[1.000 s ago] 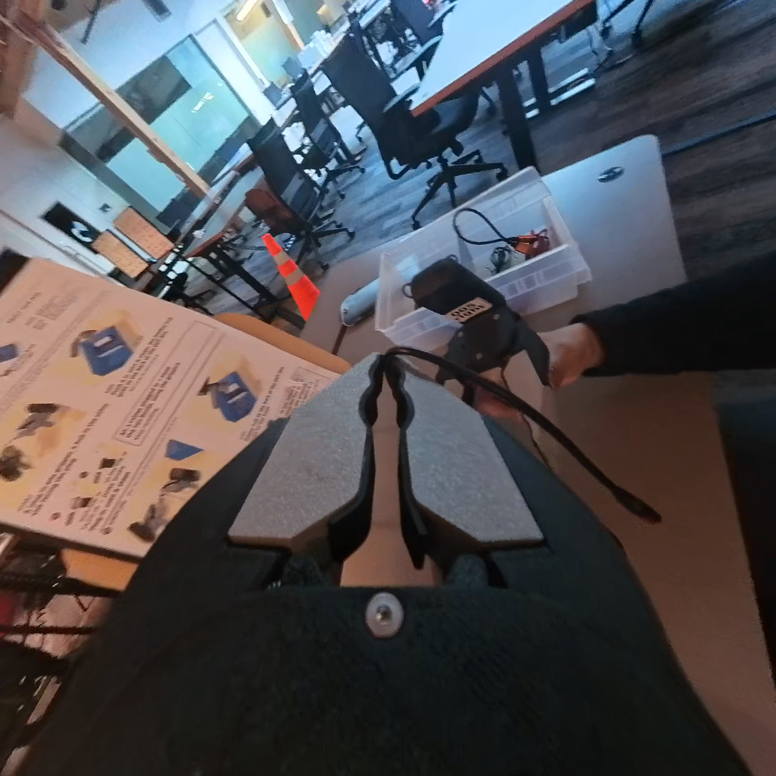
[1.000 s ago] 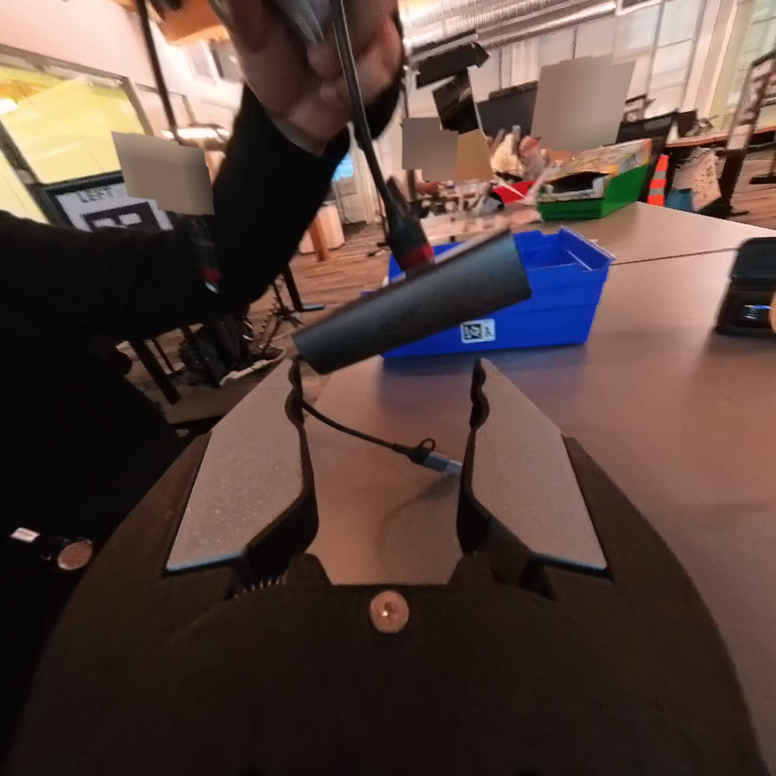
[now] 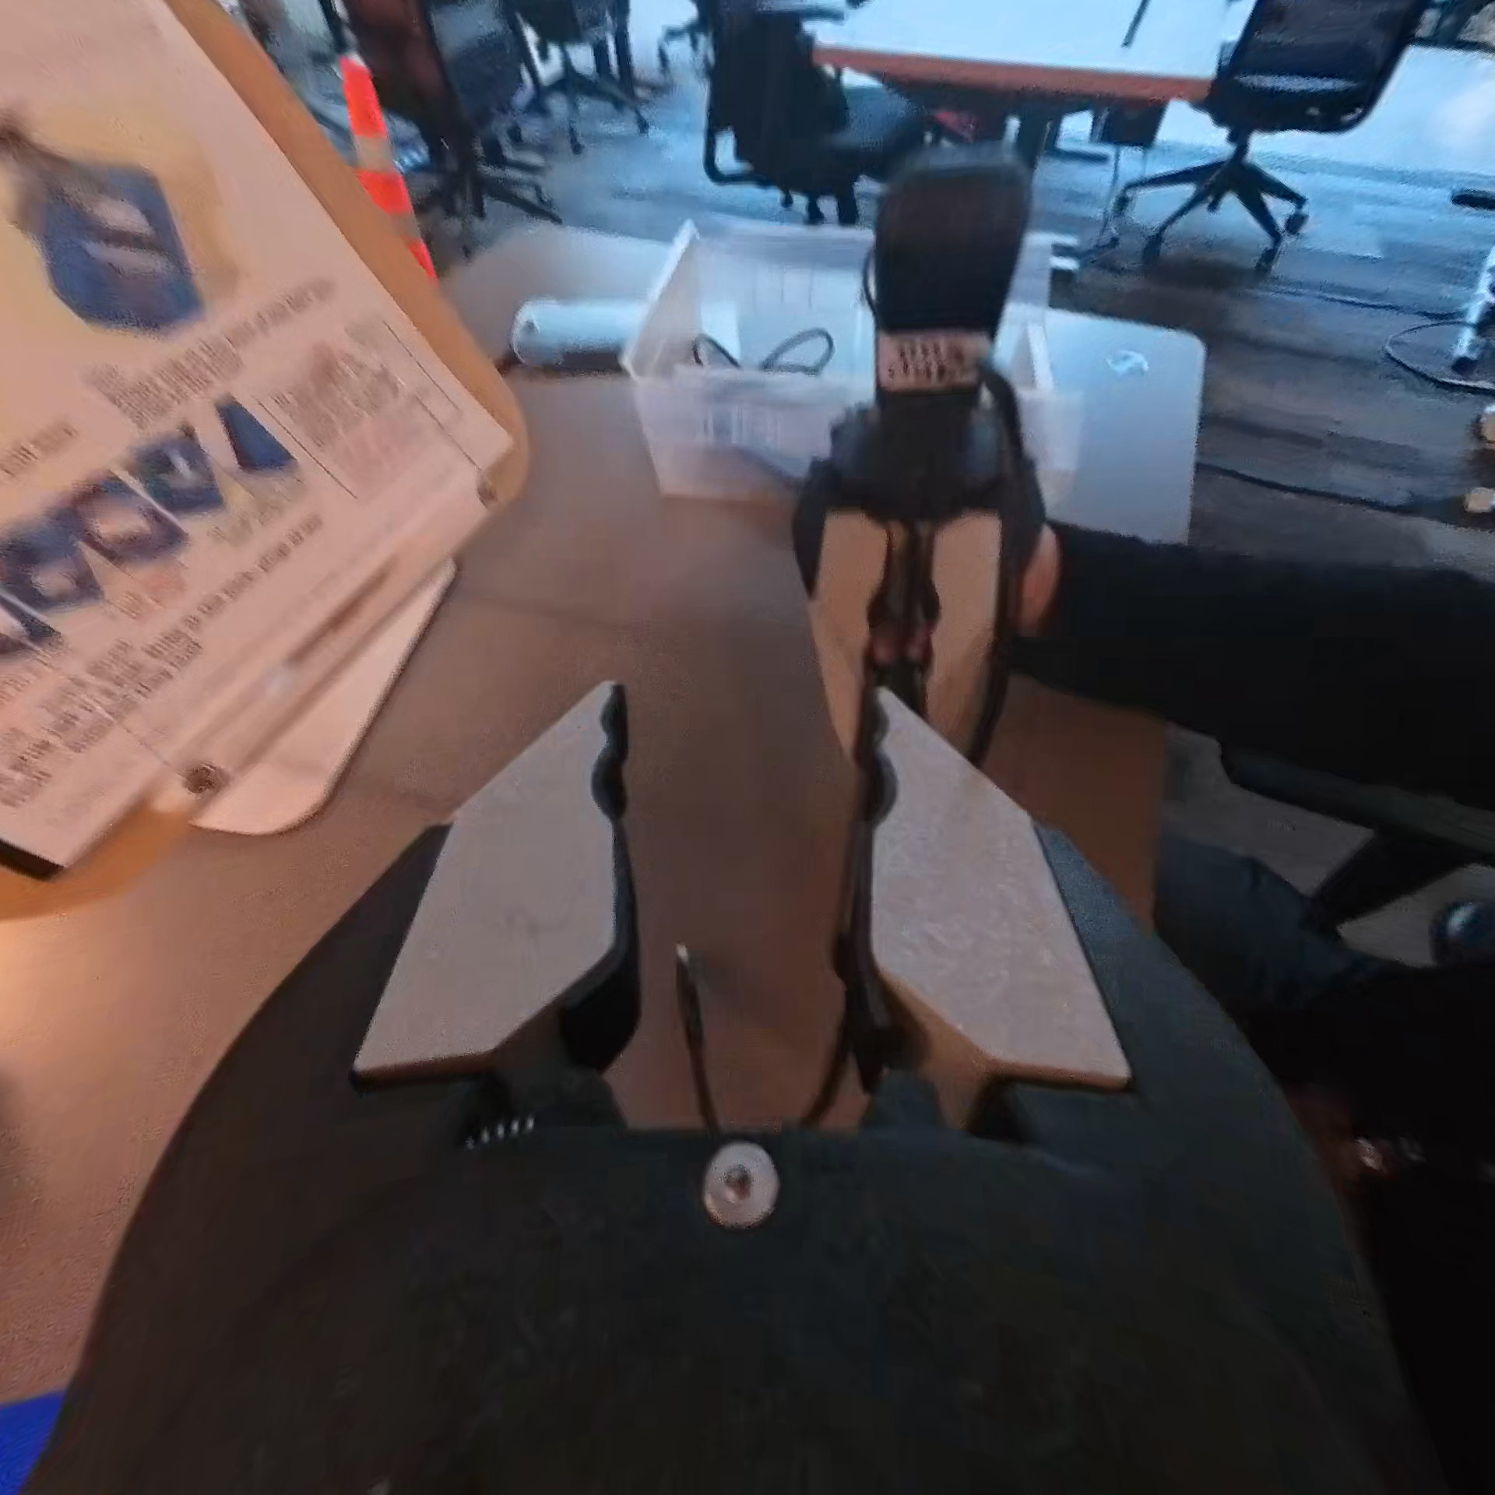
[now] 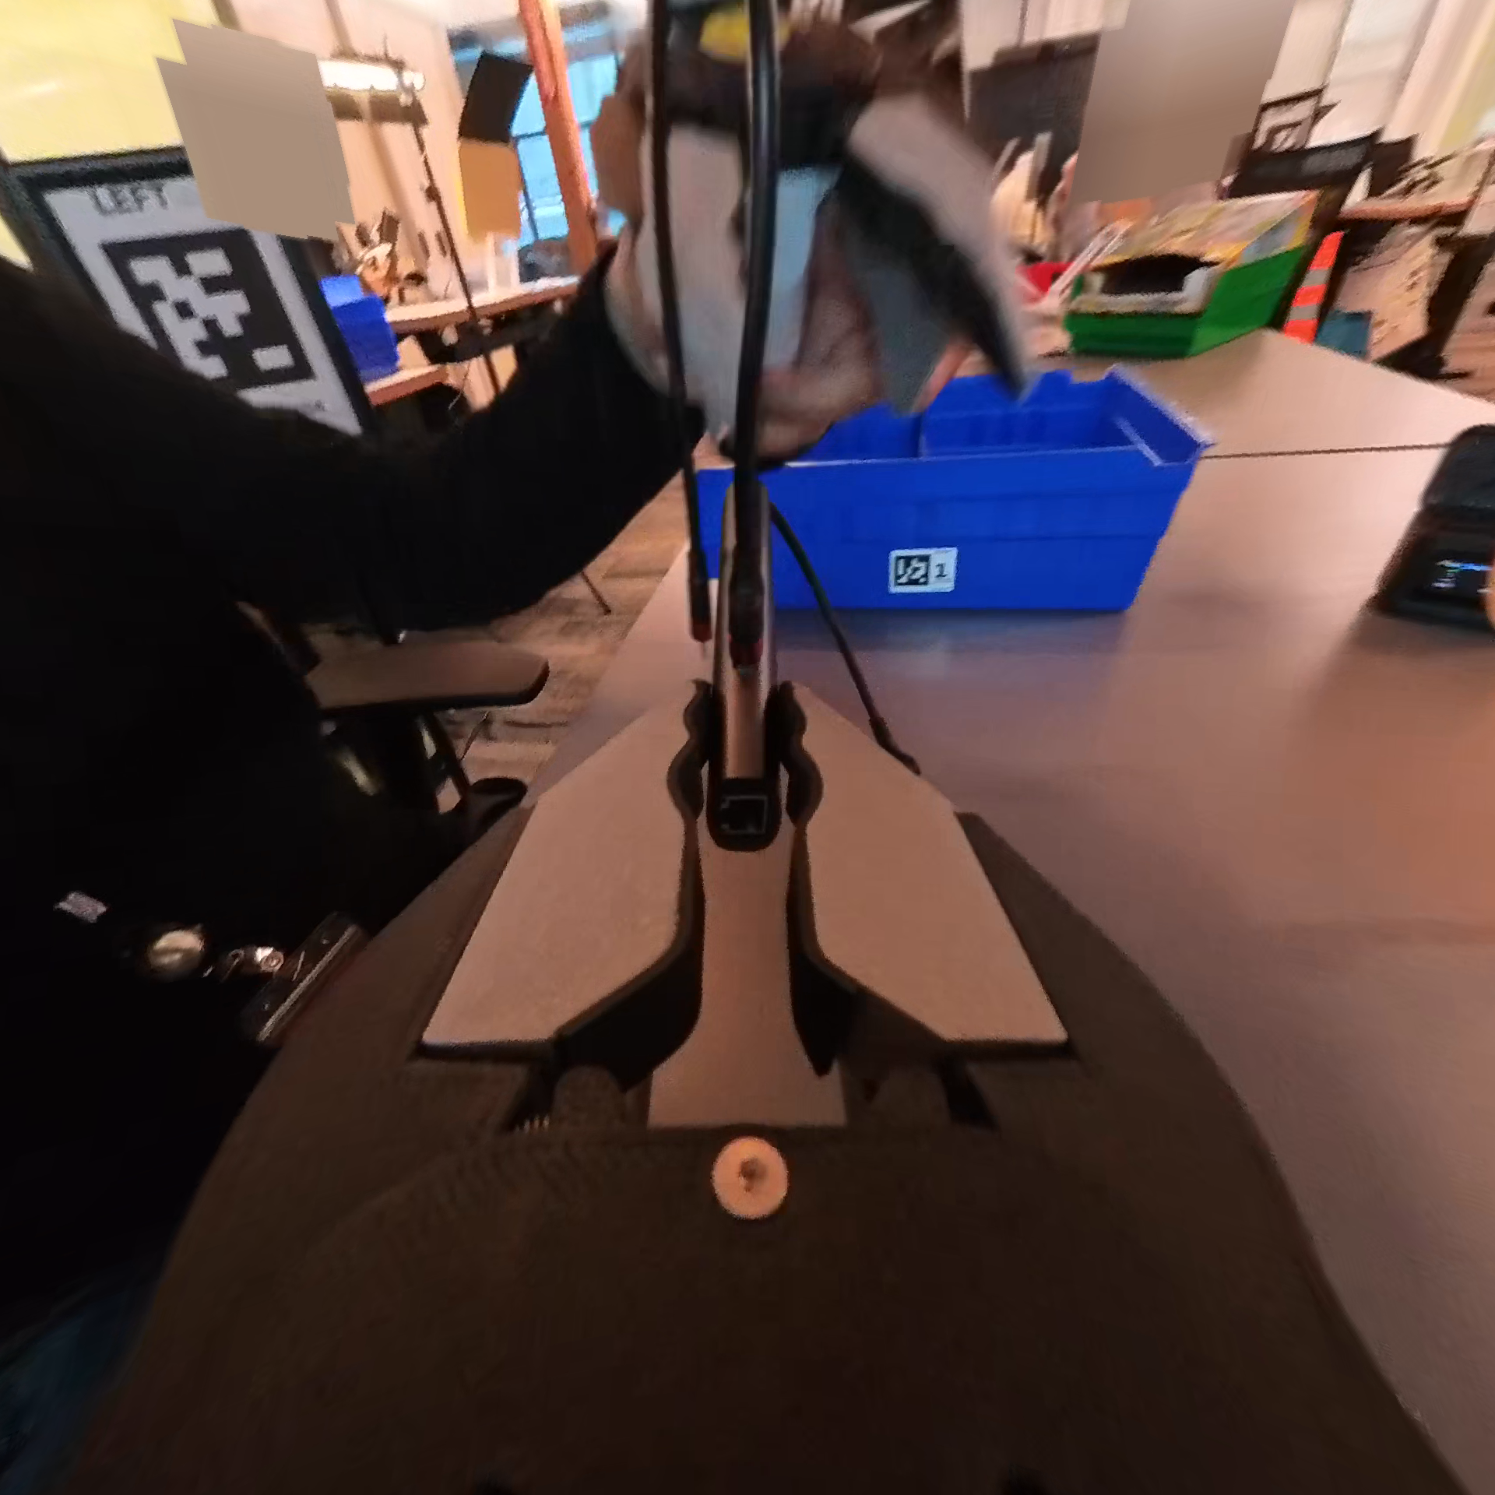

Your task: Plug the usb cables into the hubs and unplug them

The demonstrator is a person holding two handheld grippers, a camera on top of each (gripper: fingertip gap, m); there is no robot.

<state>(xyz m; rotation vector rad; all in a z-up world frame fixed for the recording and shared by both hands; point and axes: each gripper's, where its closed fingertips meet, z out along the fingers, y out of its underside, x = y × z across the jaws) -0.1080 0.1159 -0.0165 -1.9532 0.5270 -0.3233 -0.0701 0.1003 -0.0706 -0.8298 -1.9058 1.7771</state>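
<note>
My right gripper [image 4: 744, 700] is shut on a grey USB hub [image 4: 740, 732], held over the table [image 4: 1173, 849] with a port on its end facing the camera. Black cables [image 4: 756, 243] with red-collared plugs [image 4: 748, 639] hang down onto the hub; whether they are seated is blurred. My left gripper [image 3: 744, 704] is open. A thin black cable [image 3: 849, 930] runs along its right finger, its loose plug [image 3: 683, 963] between the fingers. In the left wrist view the right gripper [image 3: 914, 477] is ahead with the hub [image 3: 898, 631]. In the right wrist view the left gripper [image 4: 914, 267] is blurred above the hub.
A blue bin [image 4: 971, 518] stands behind the hub, with a green bin [image 4: 1173, 323] beyond it and a black device [image 4: 1448, 550] at the right. A clear bin [image 3: 728, 421] holding cables, a white roll [image 3: 574, 332] and an instruction board [image 3: 202, 445] lie ahead-left. Office chairs stand beyond. Across from one pair of fingers to the other is roughly 7 cm.
My left gripper was shut on the black cable and has opened and swung down. My right gripper was open under the hanging hub and is now shut on the hub.
</note>
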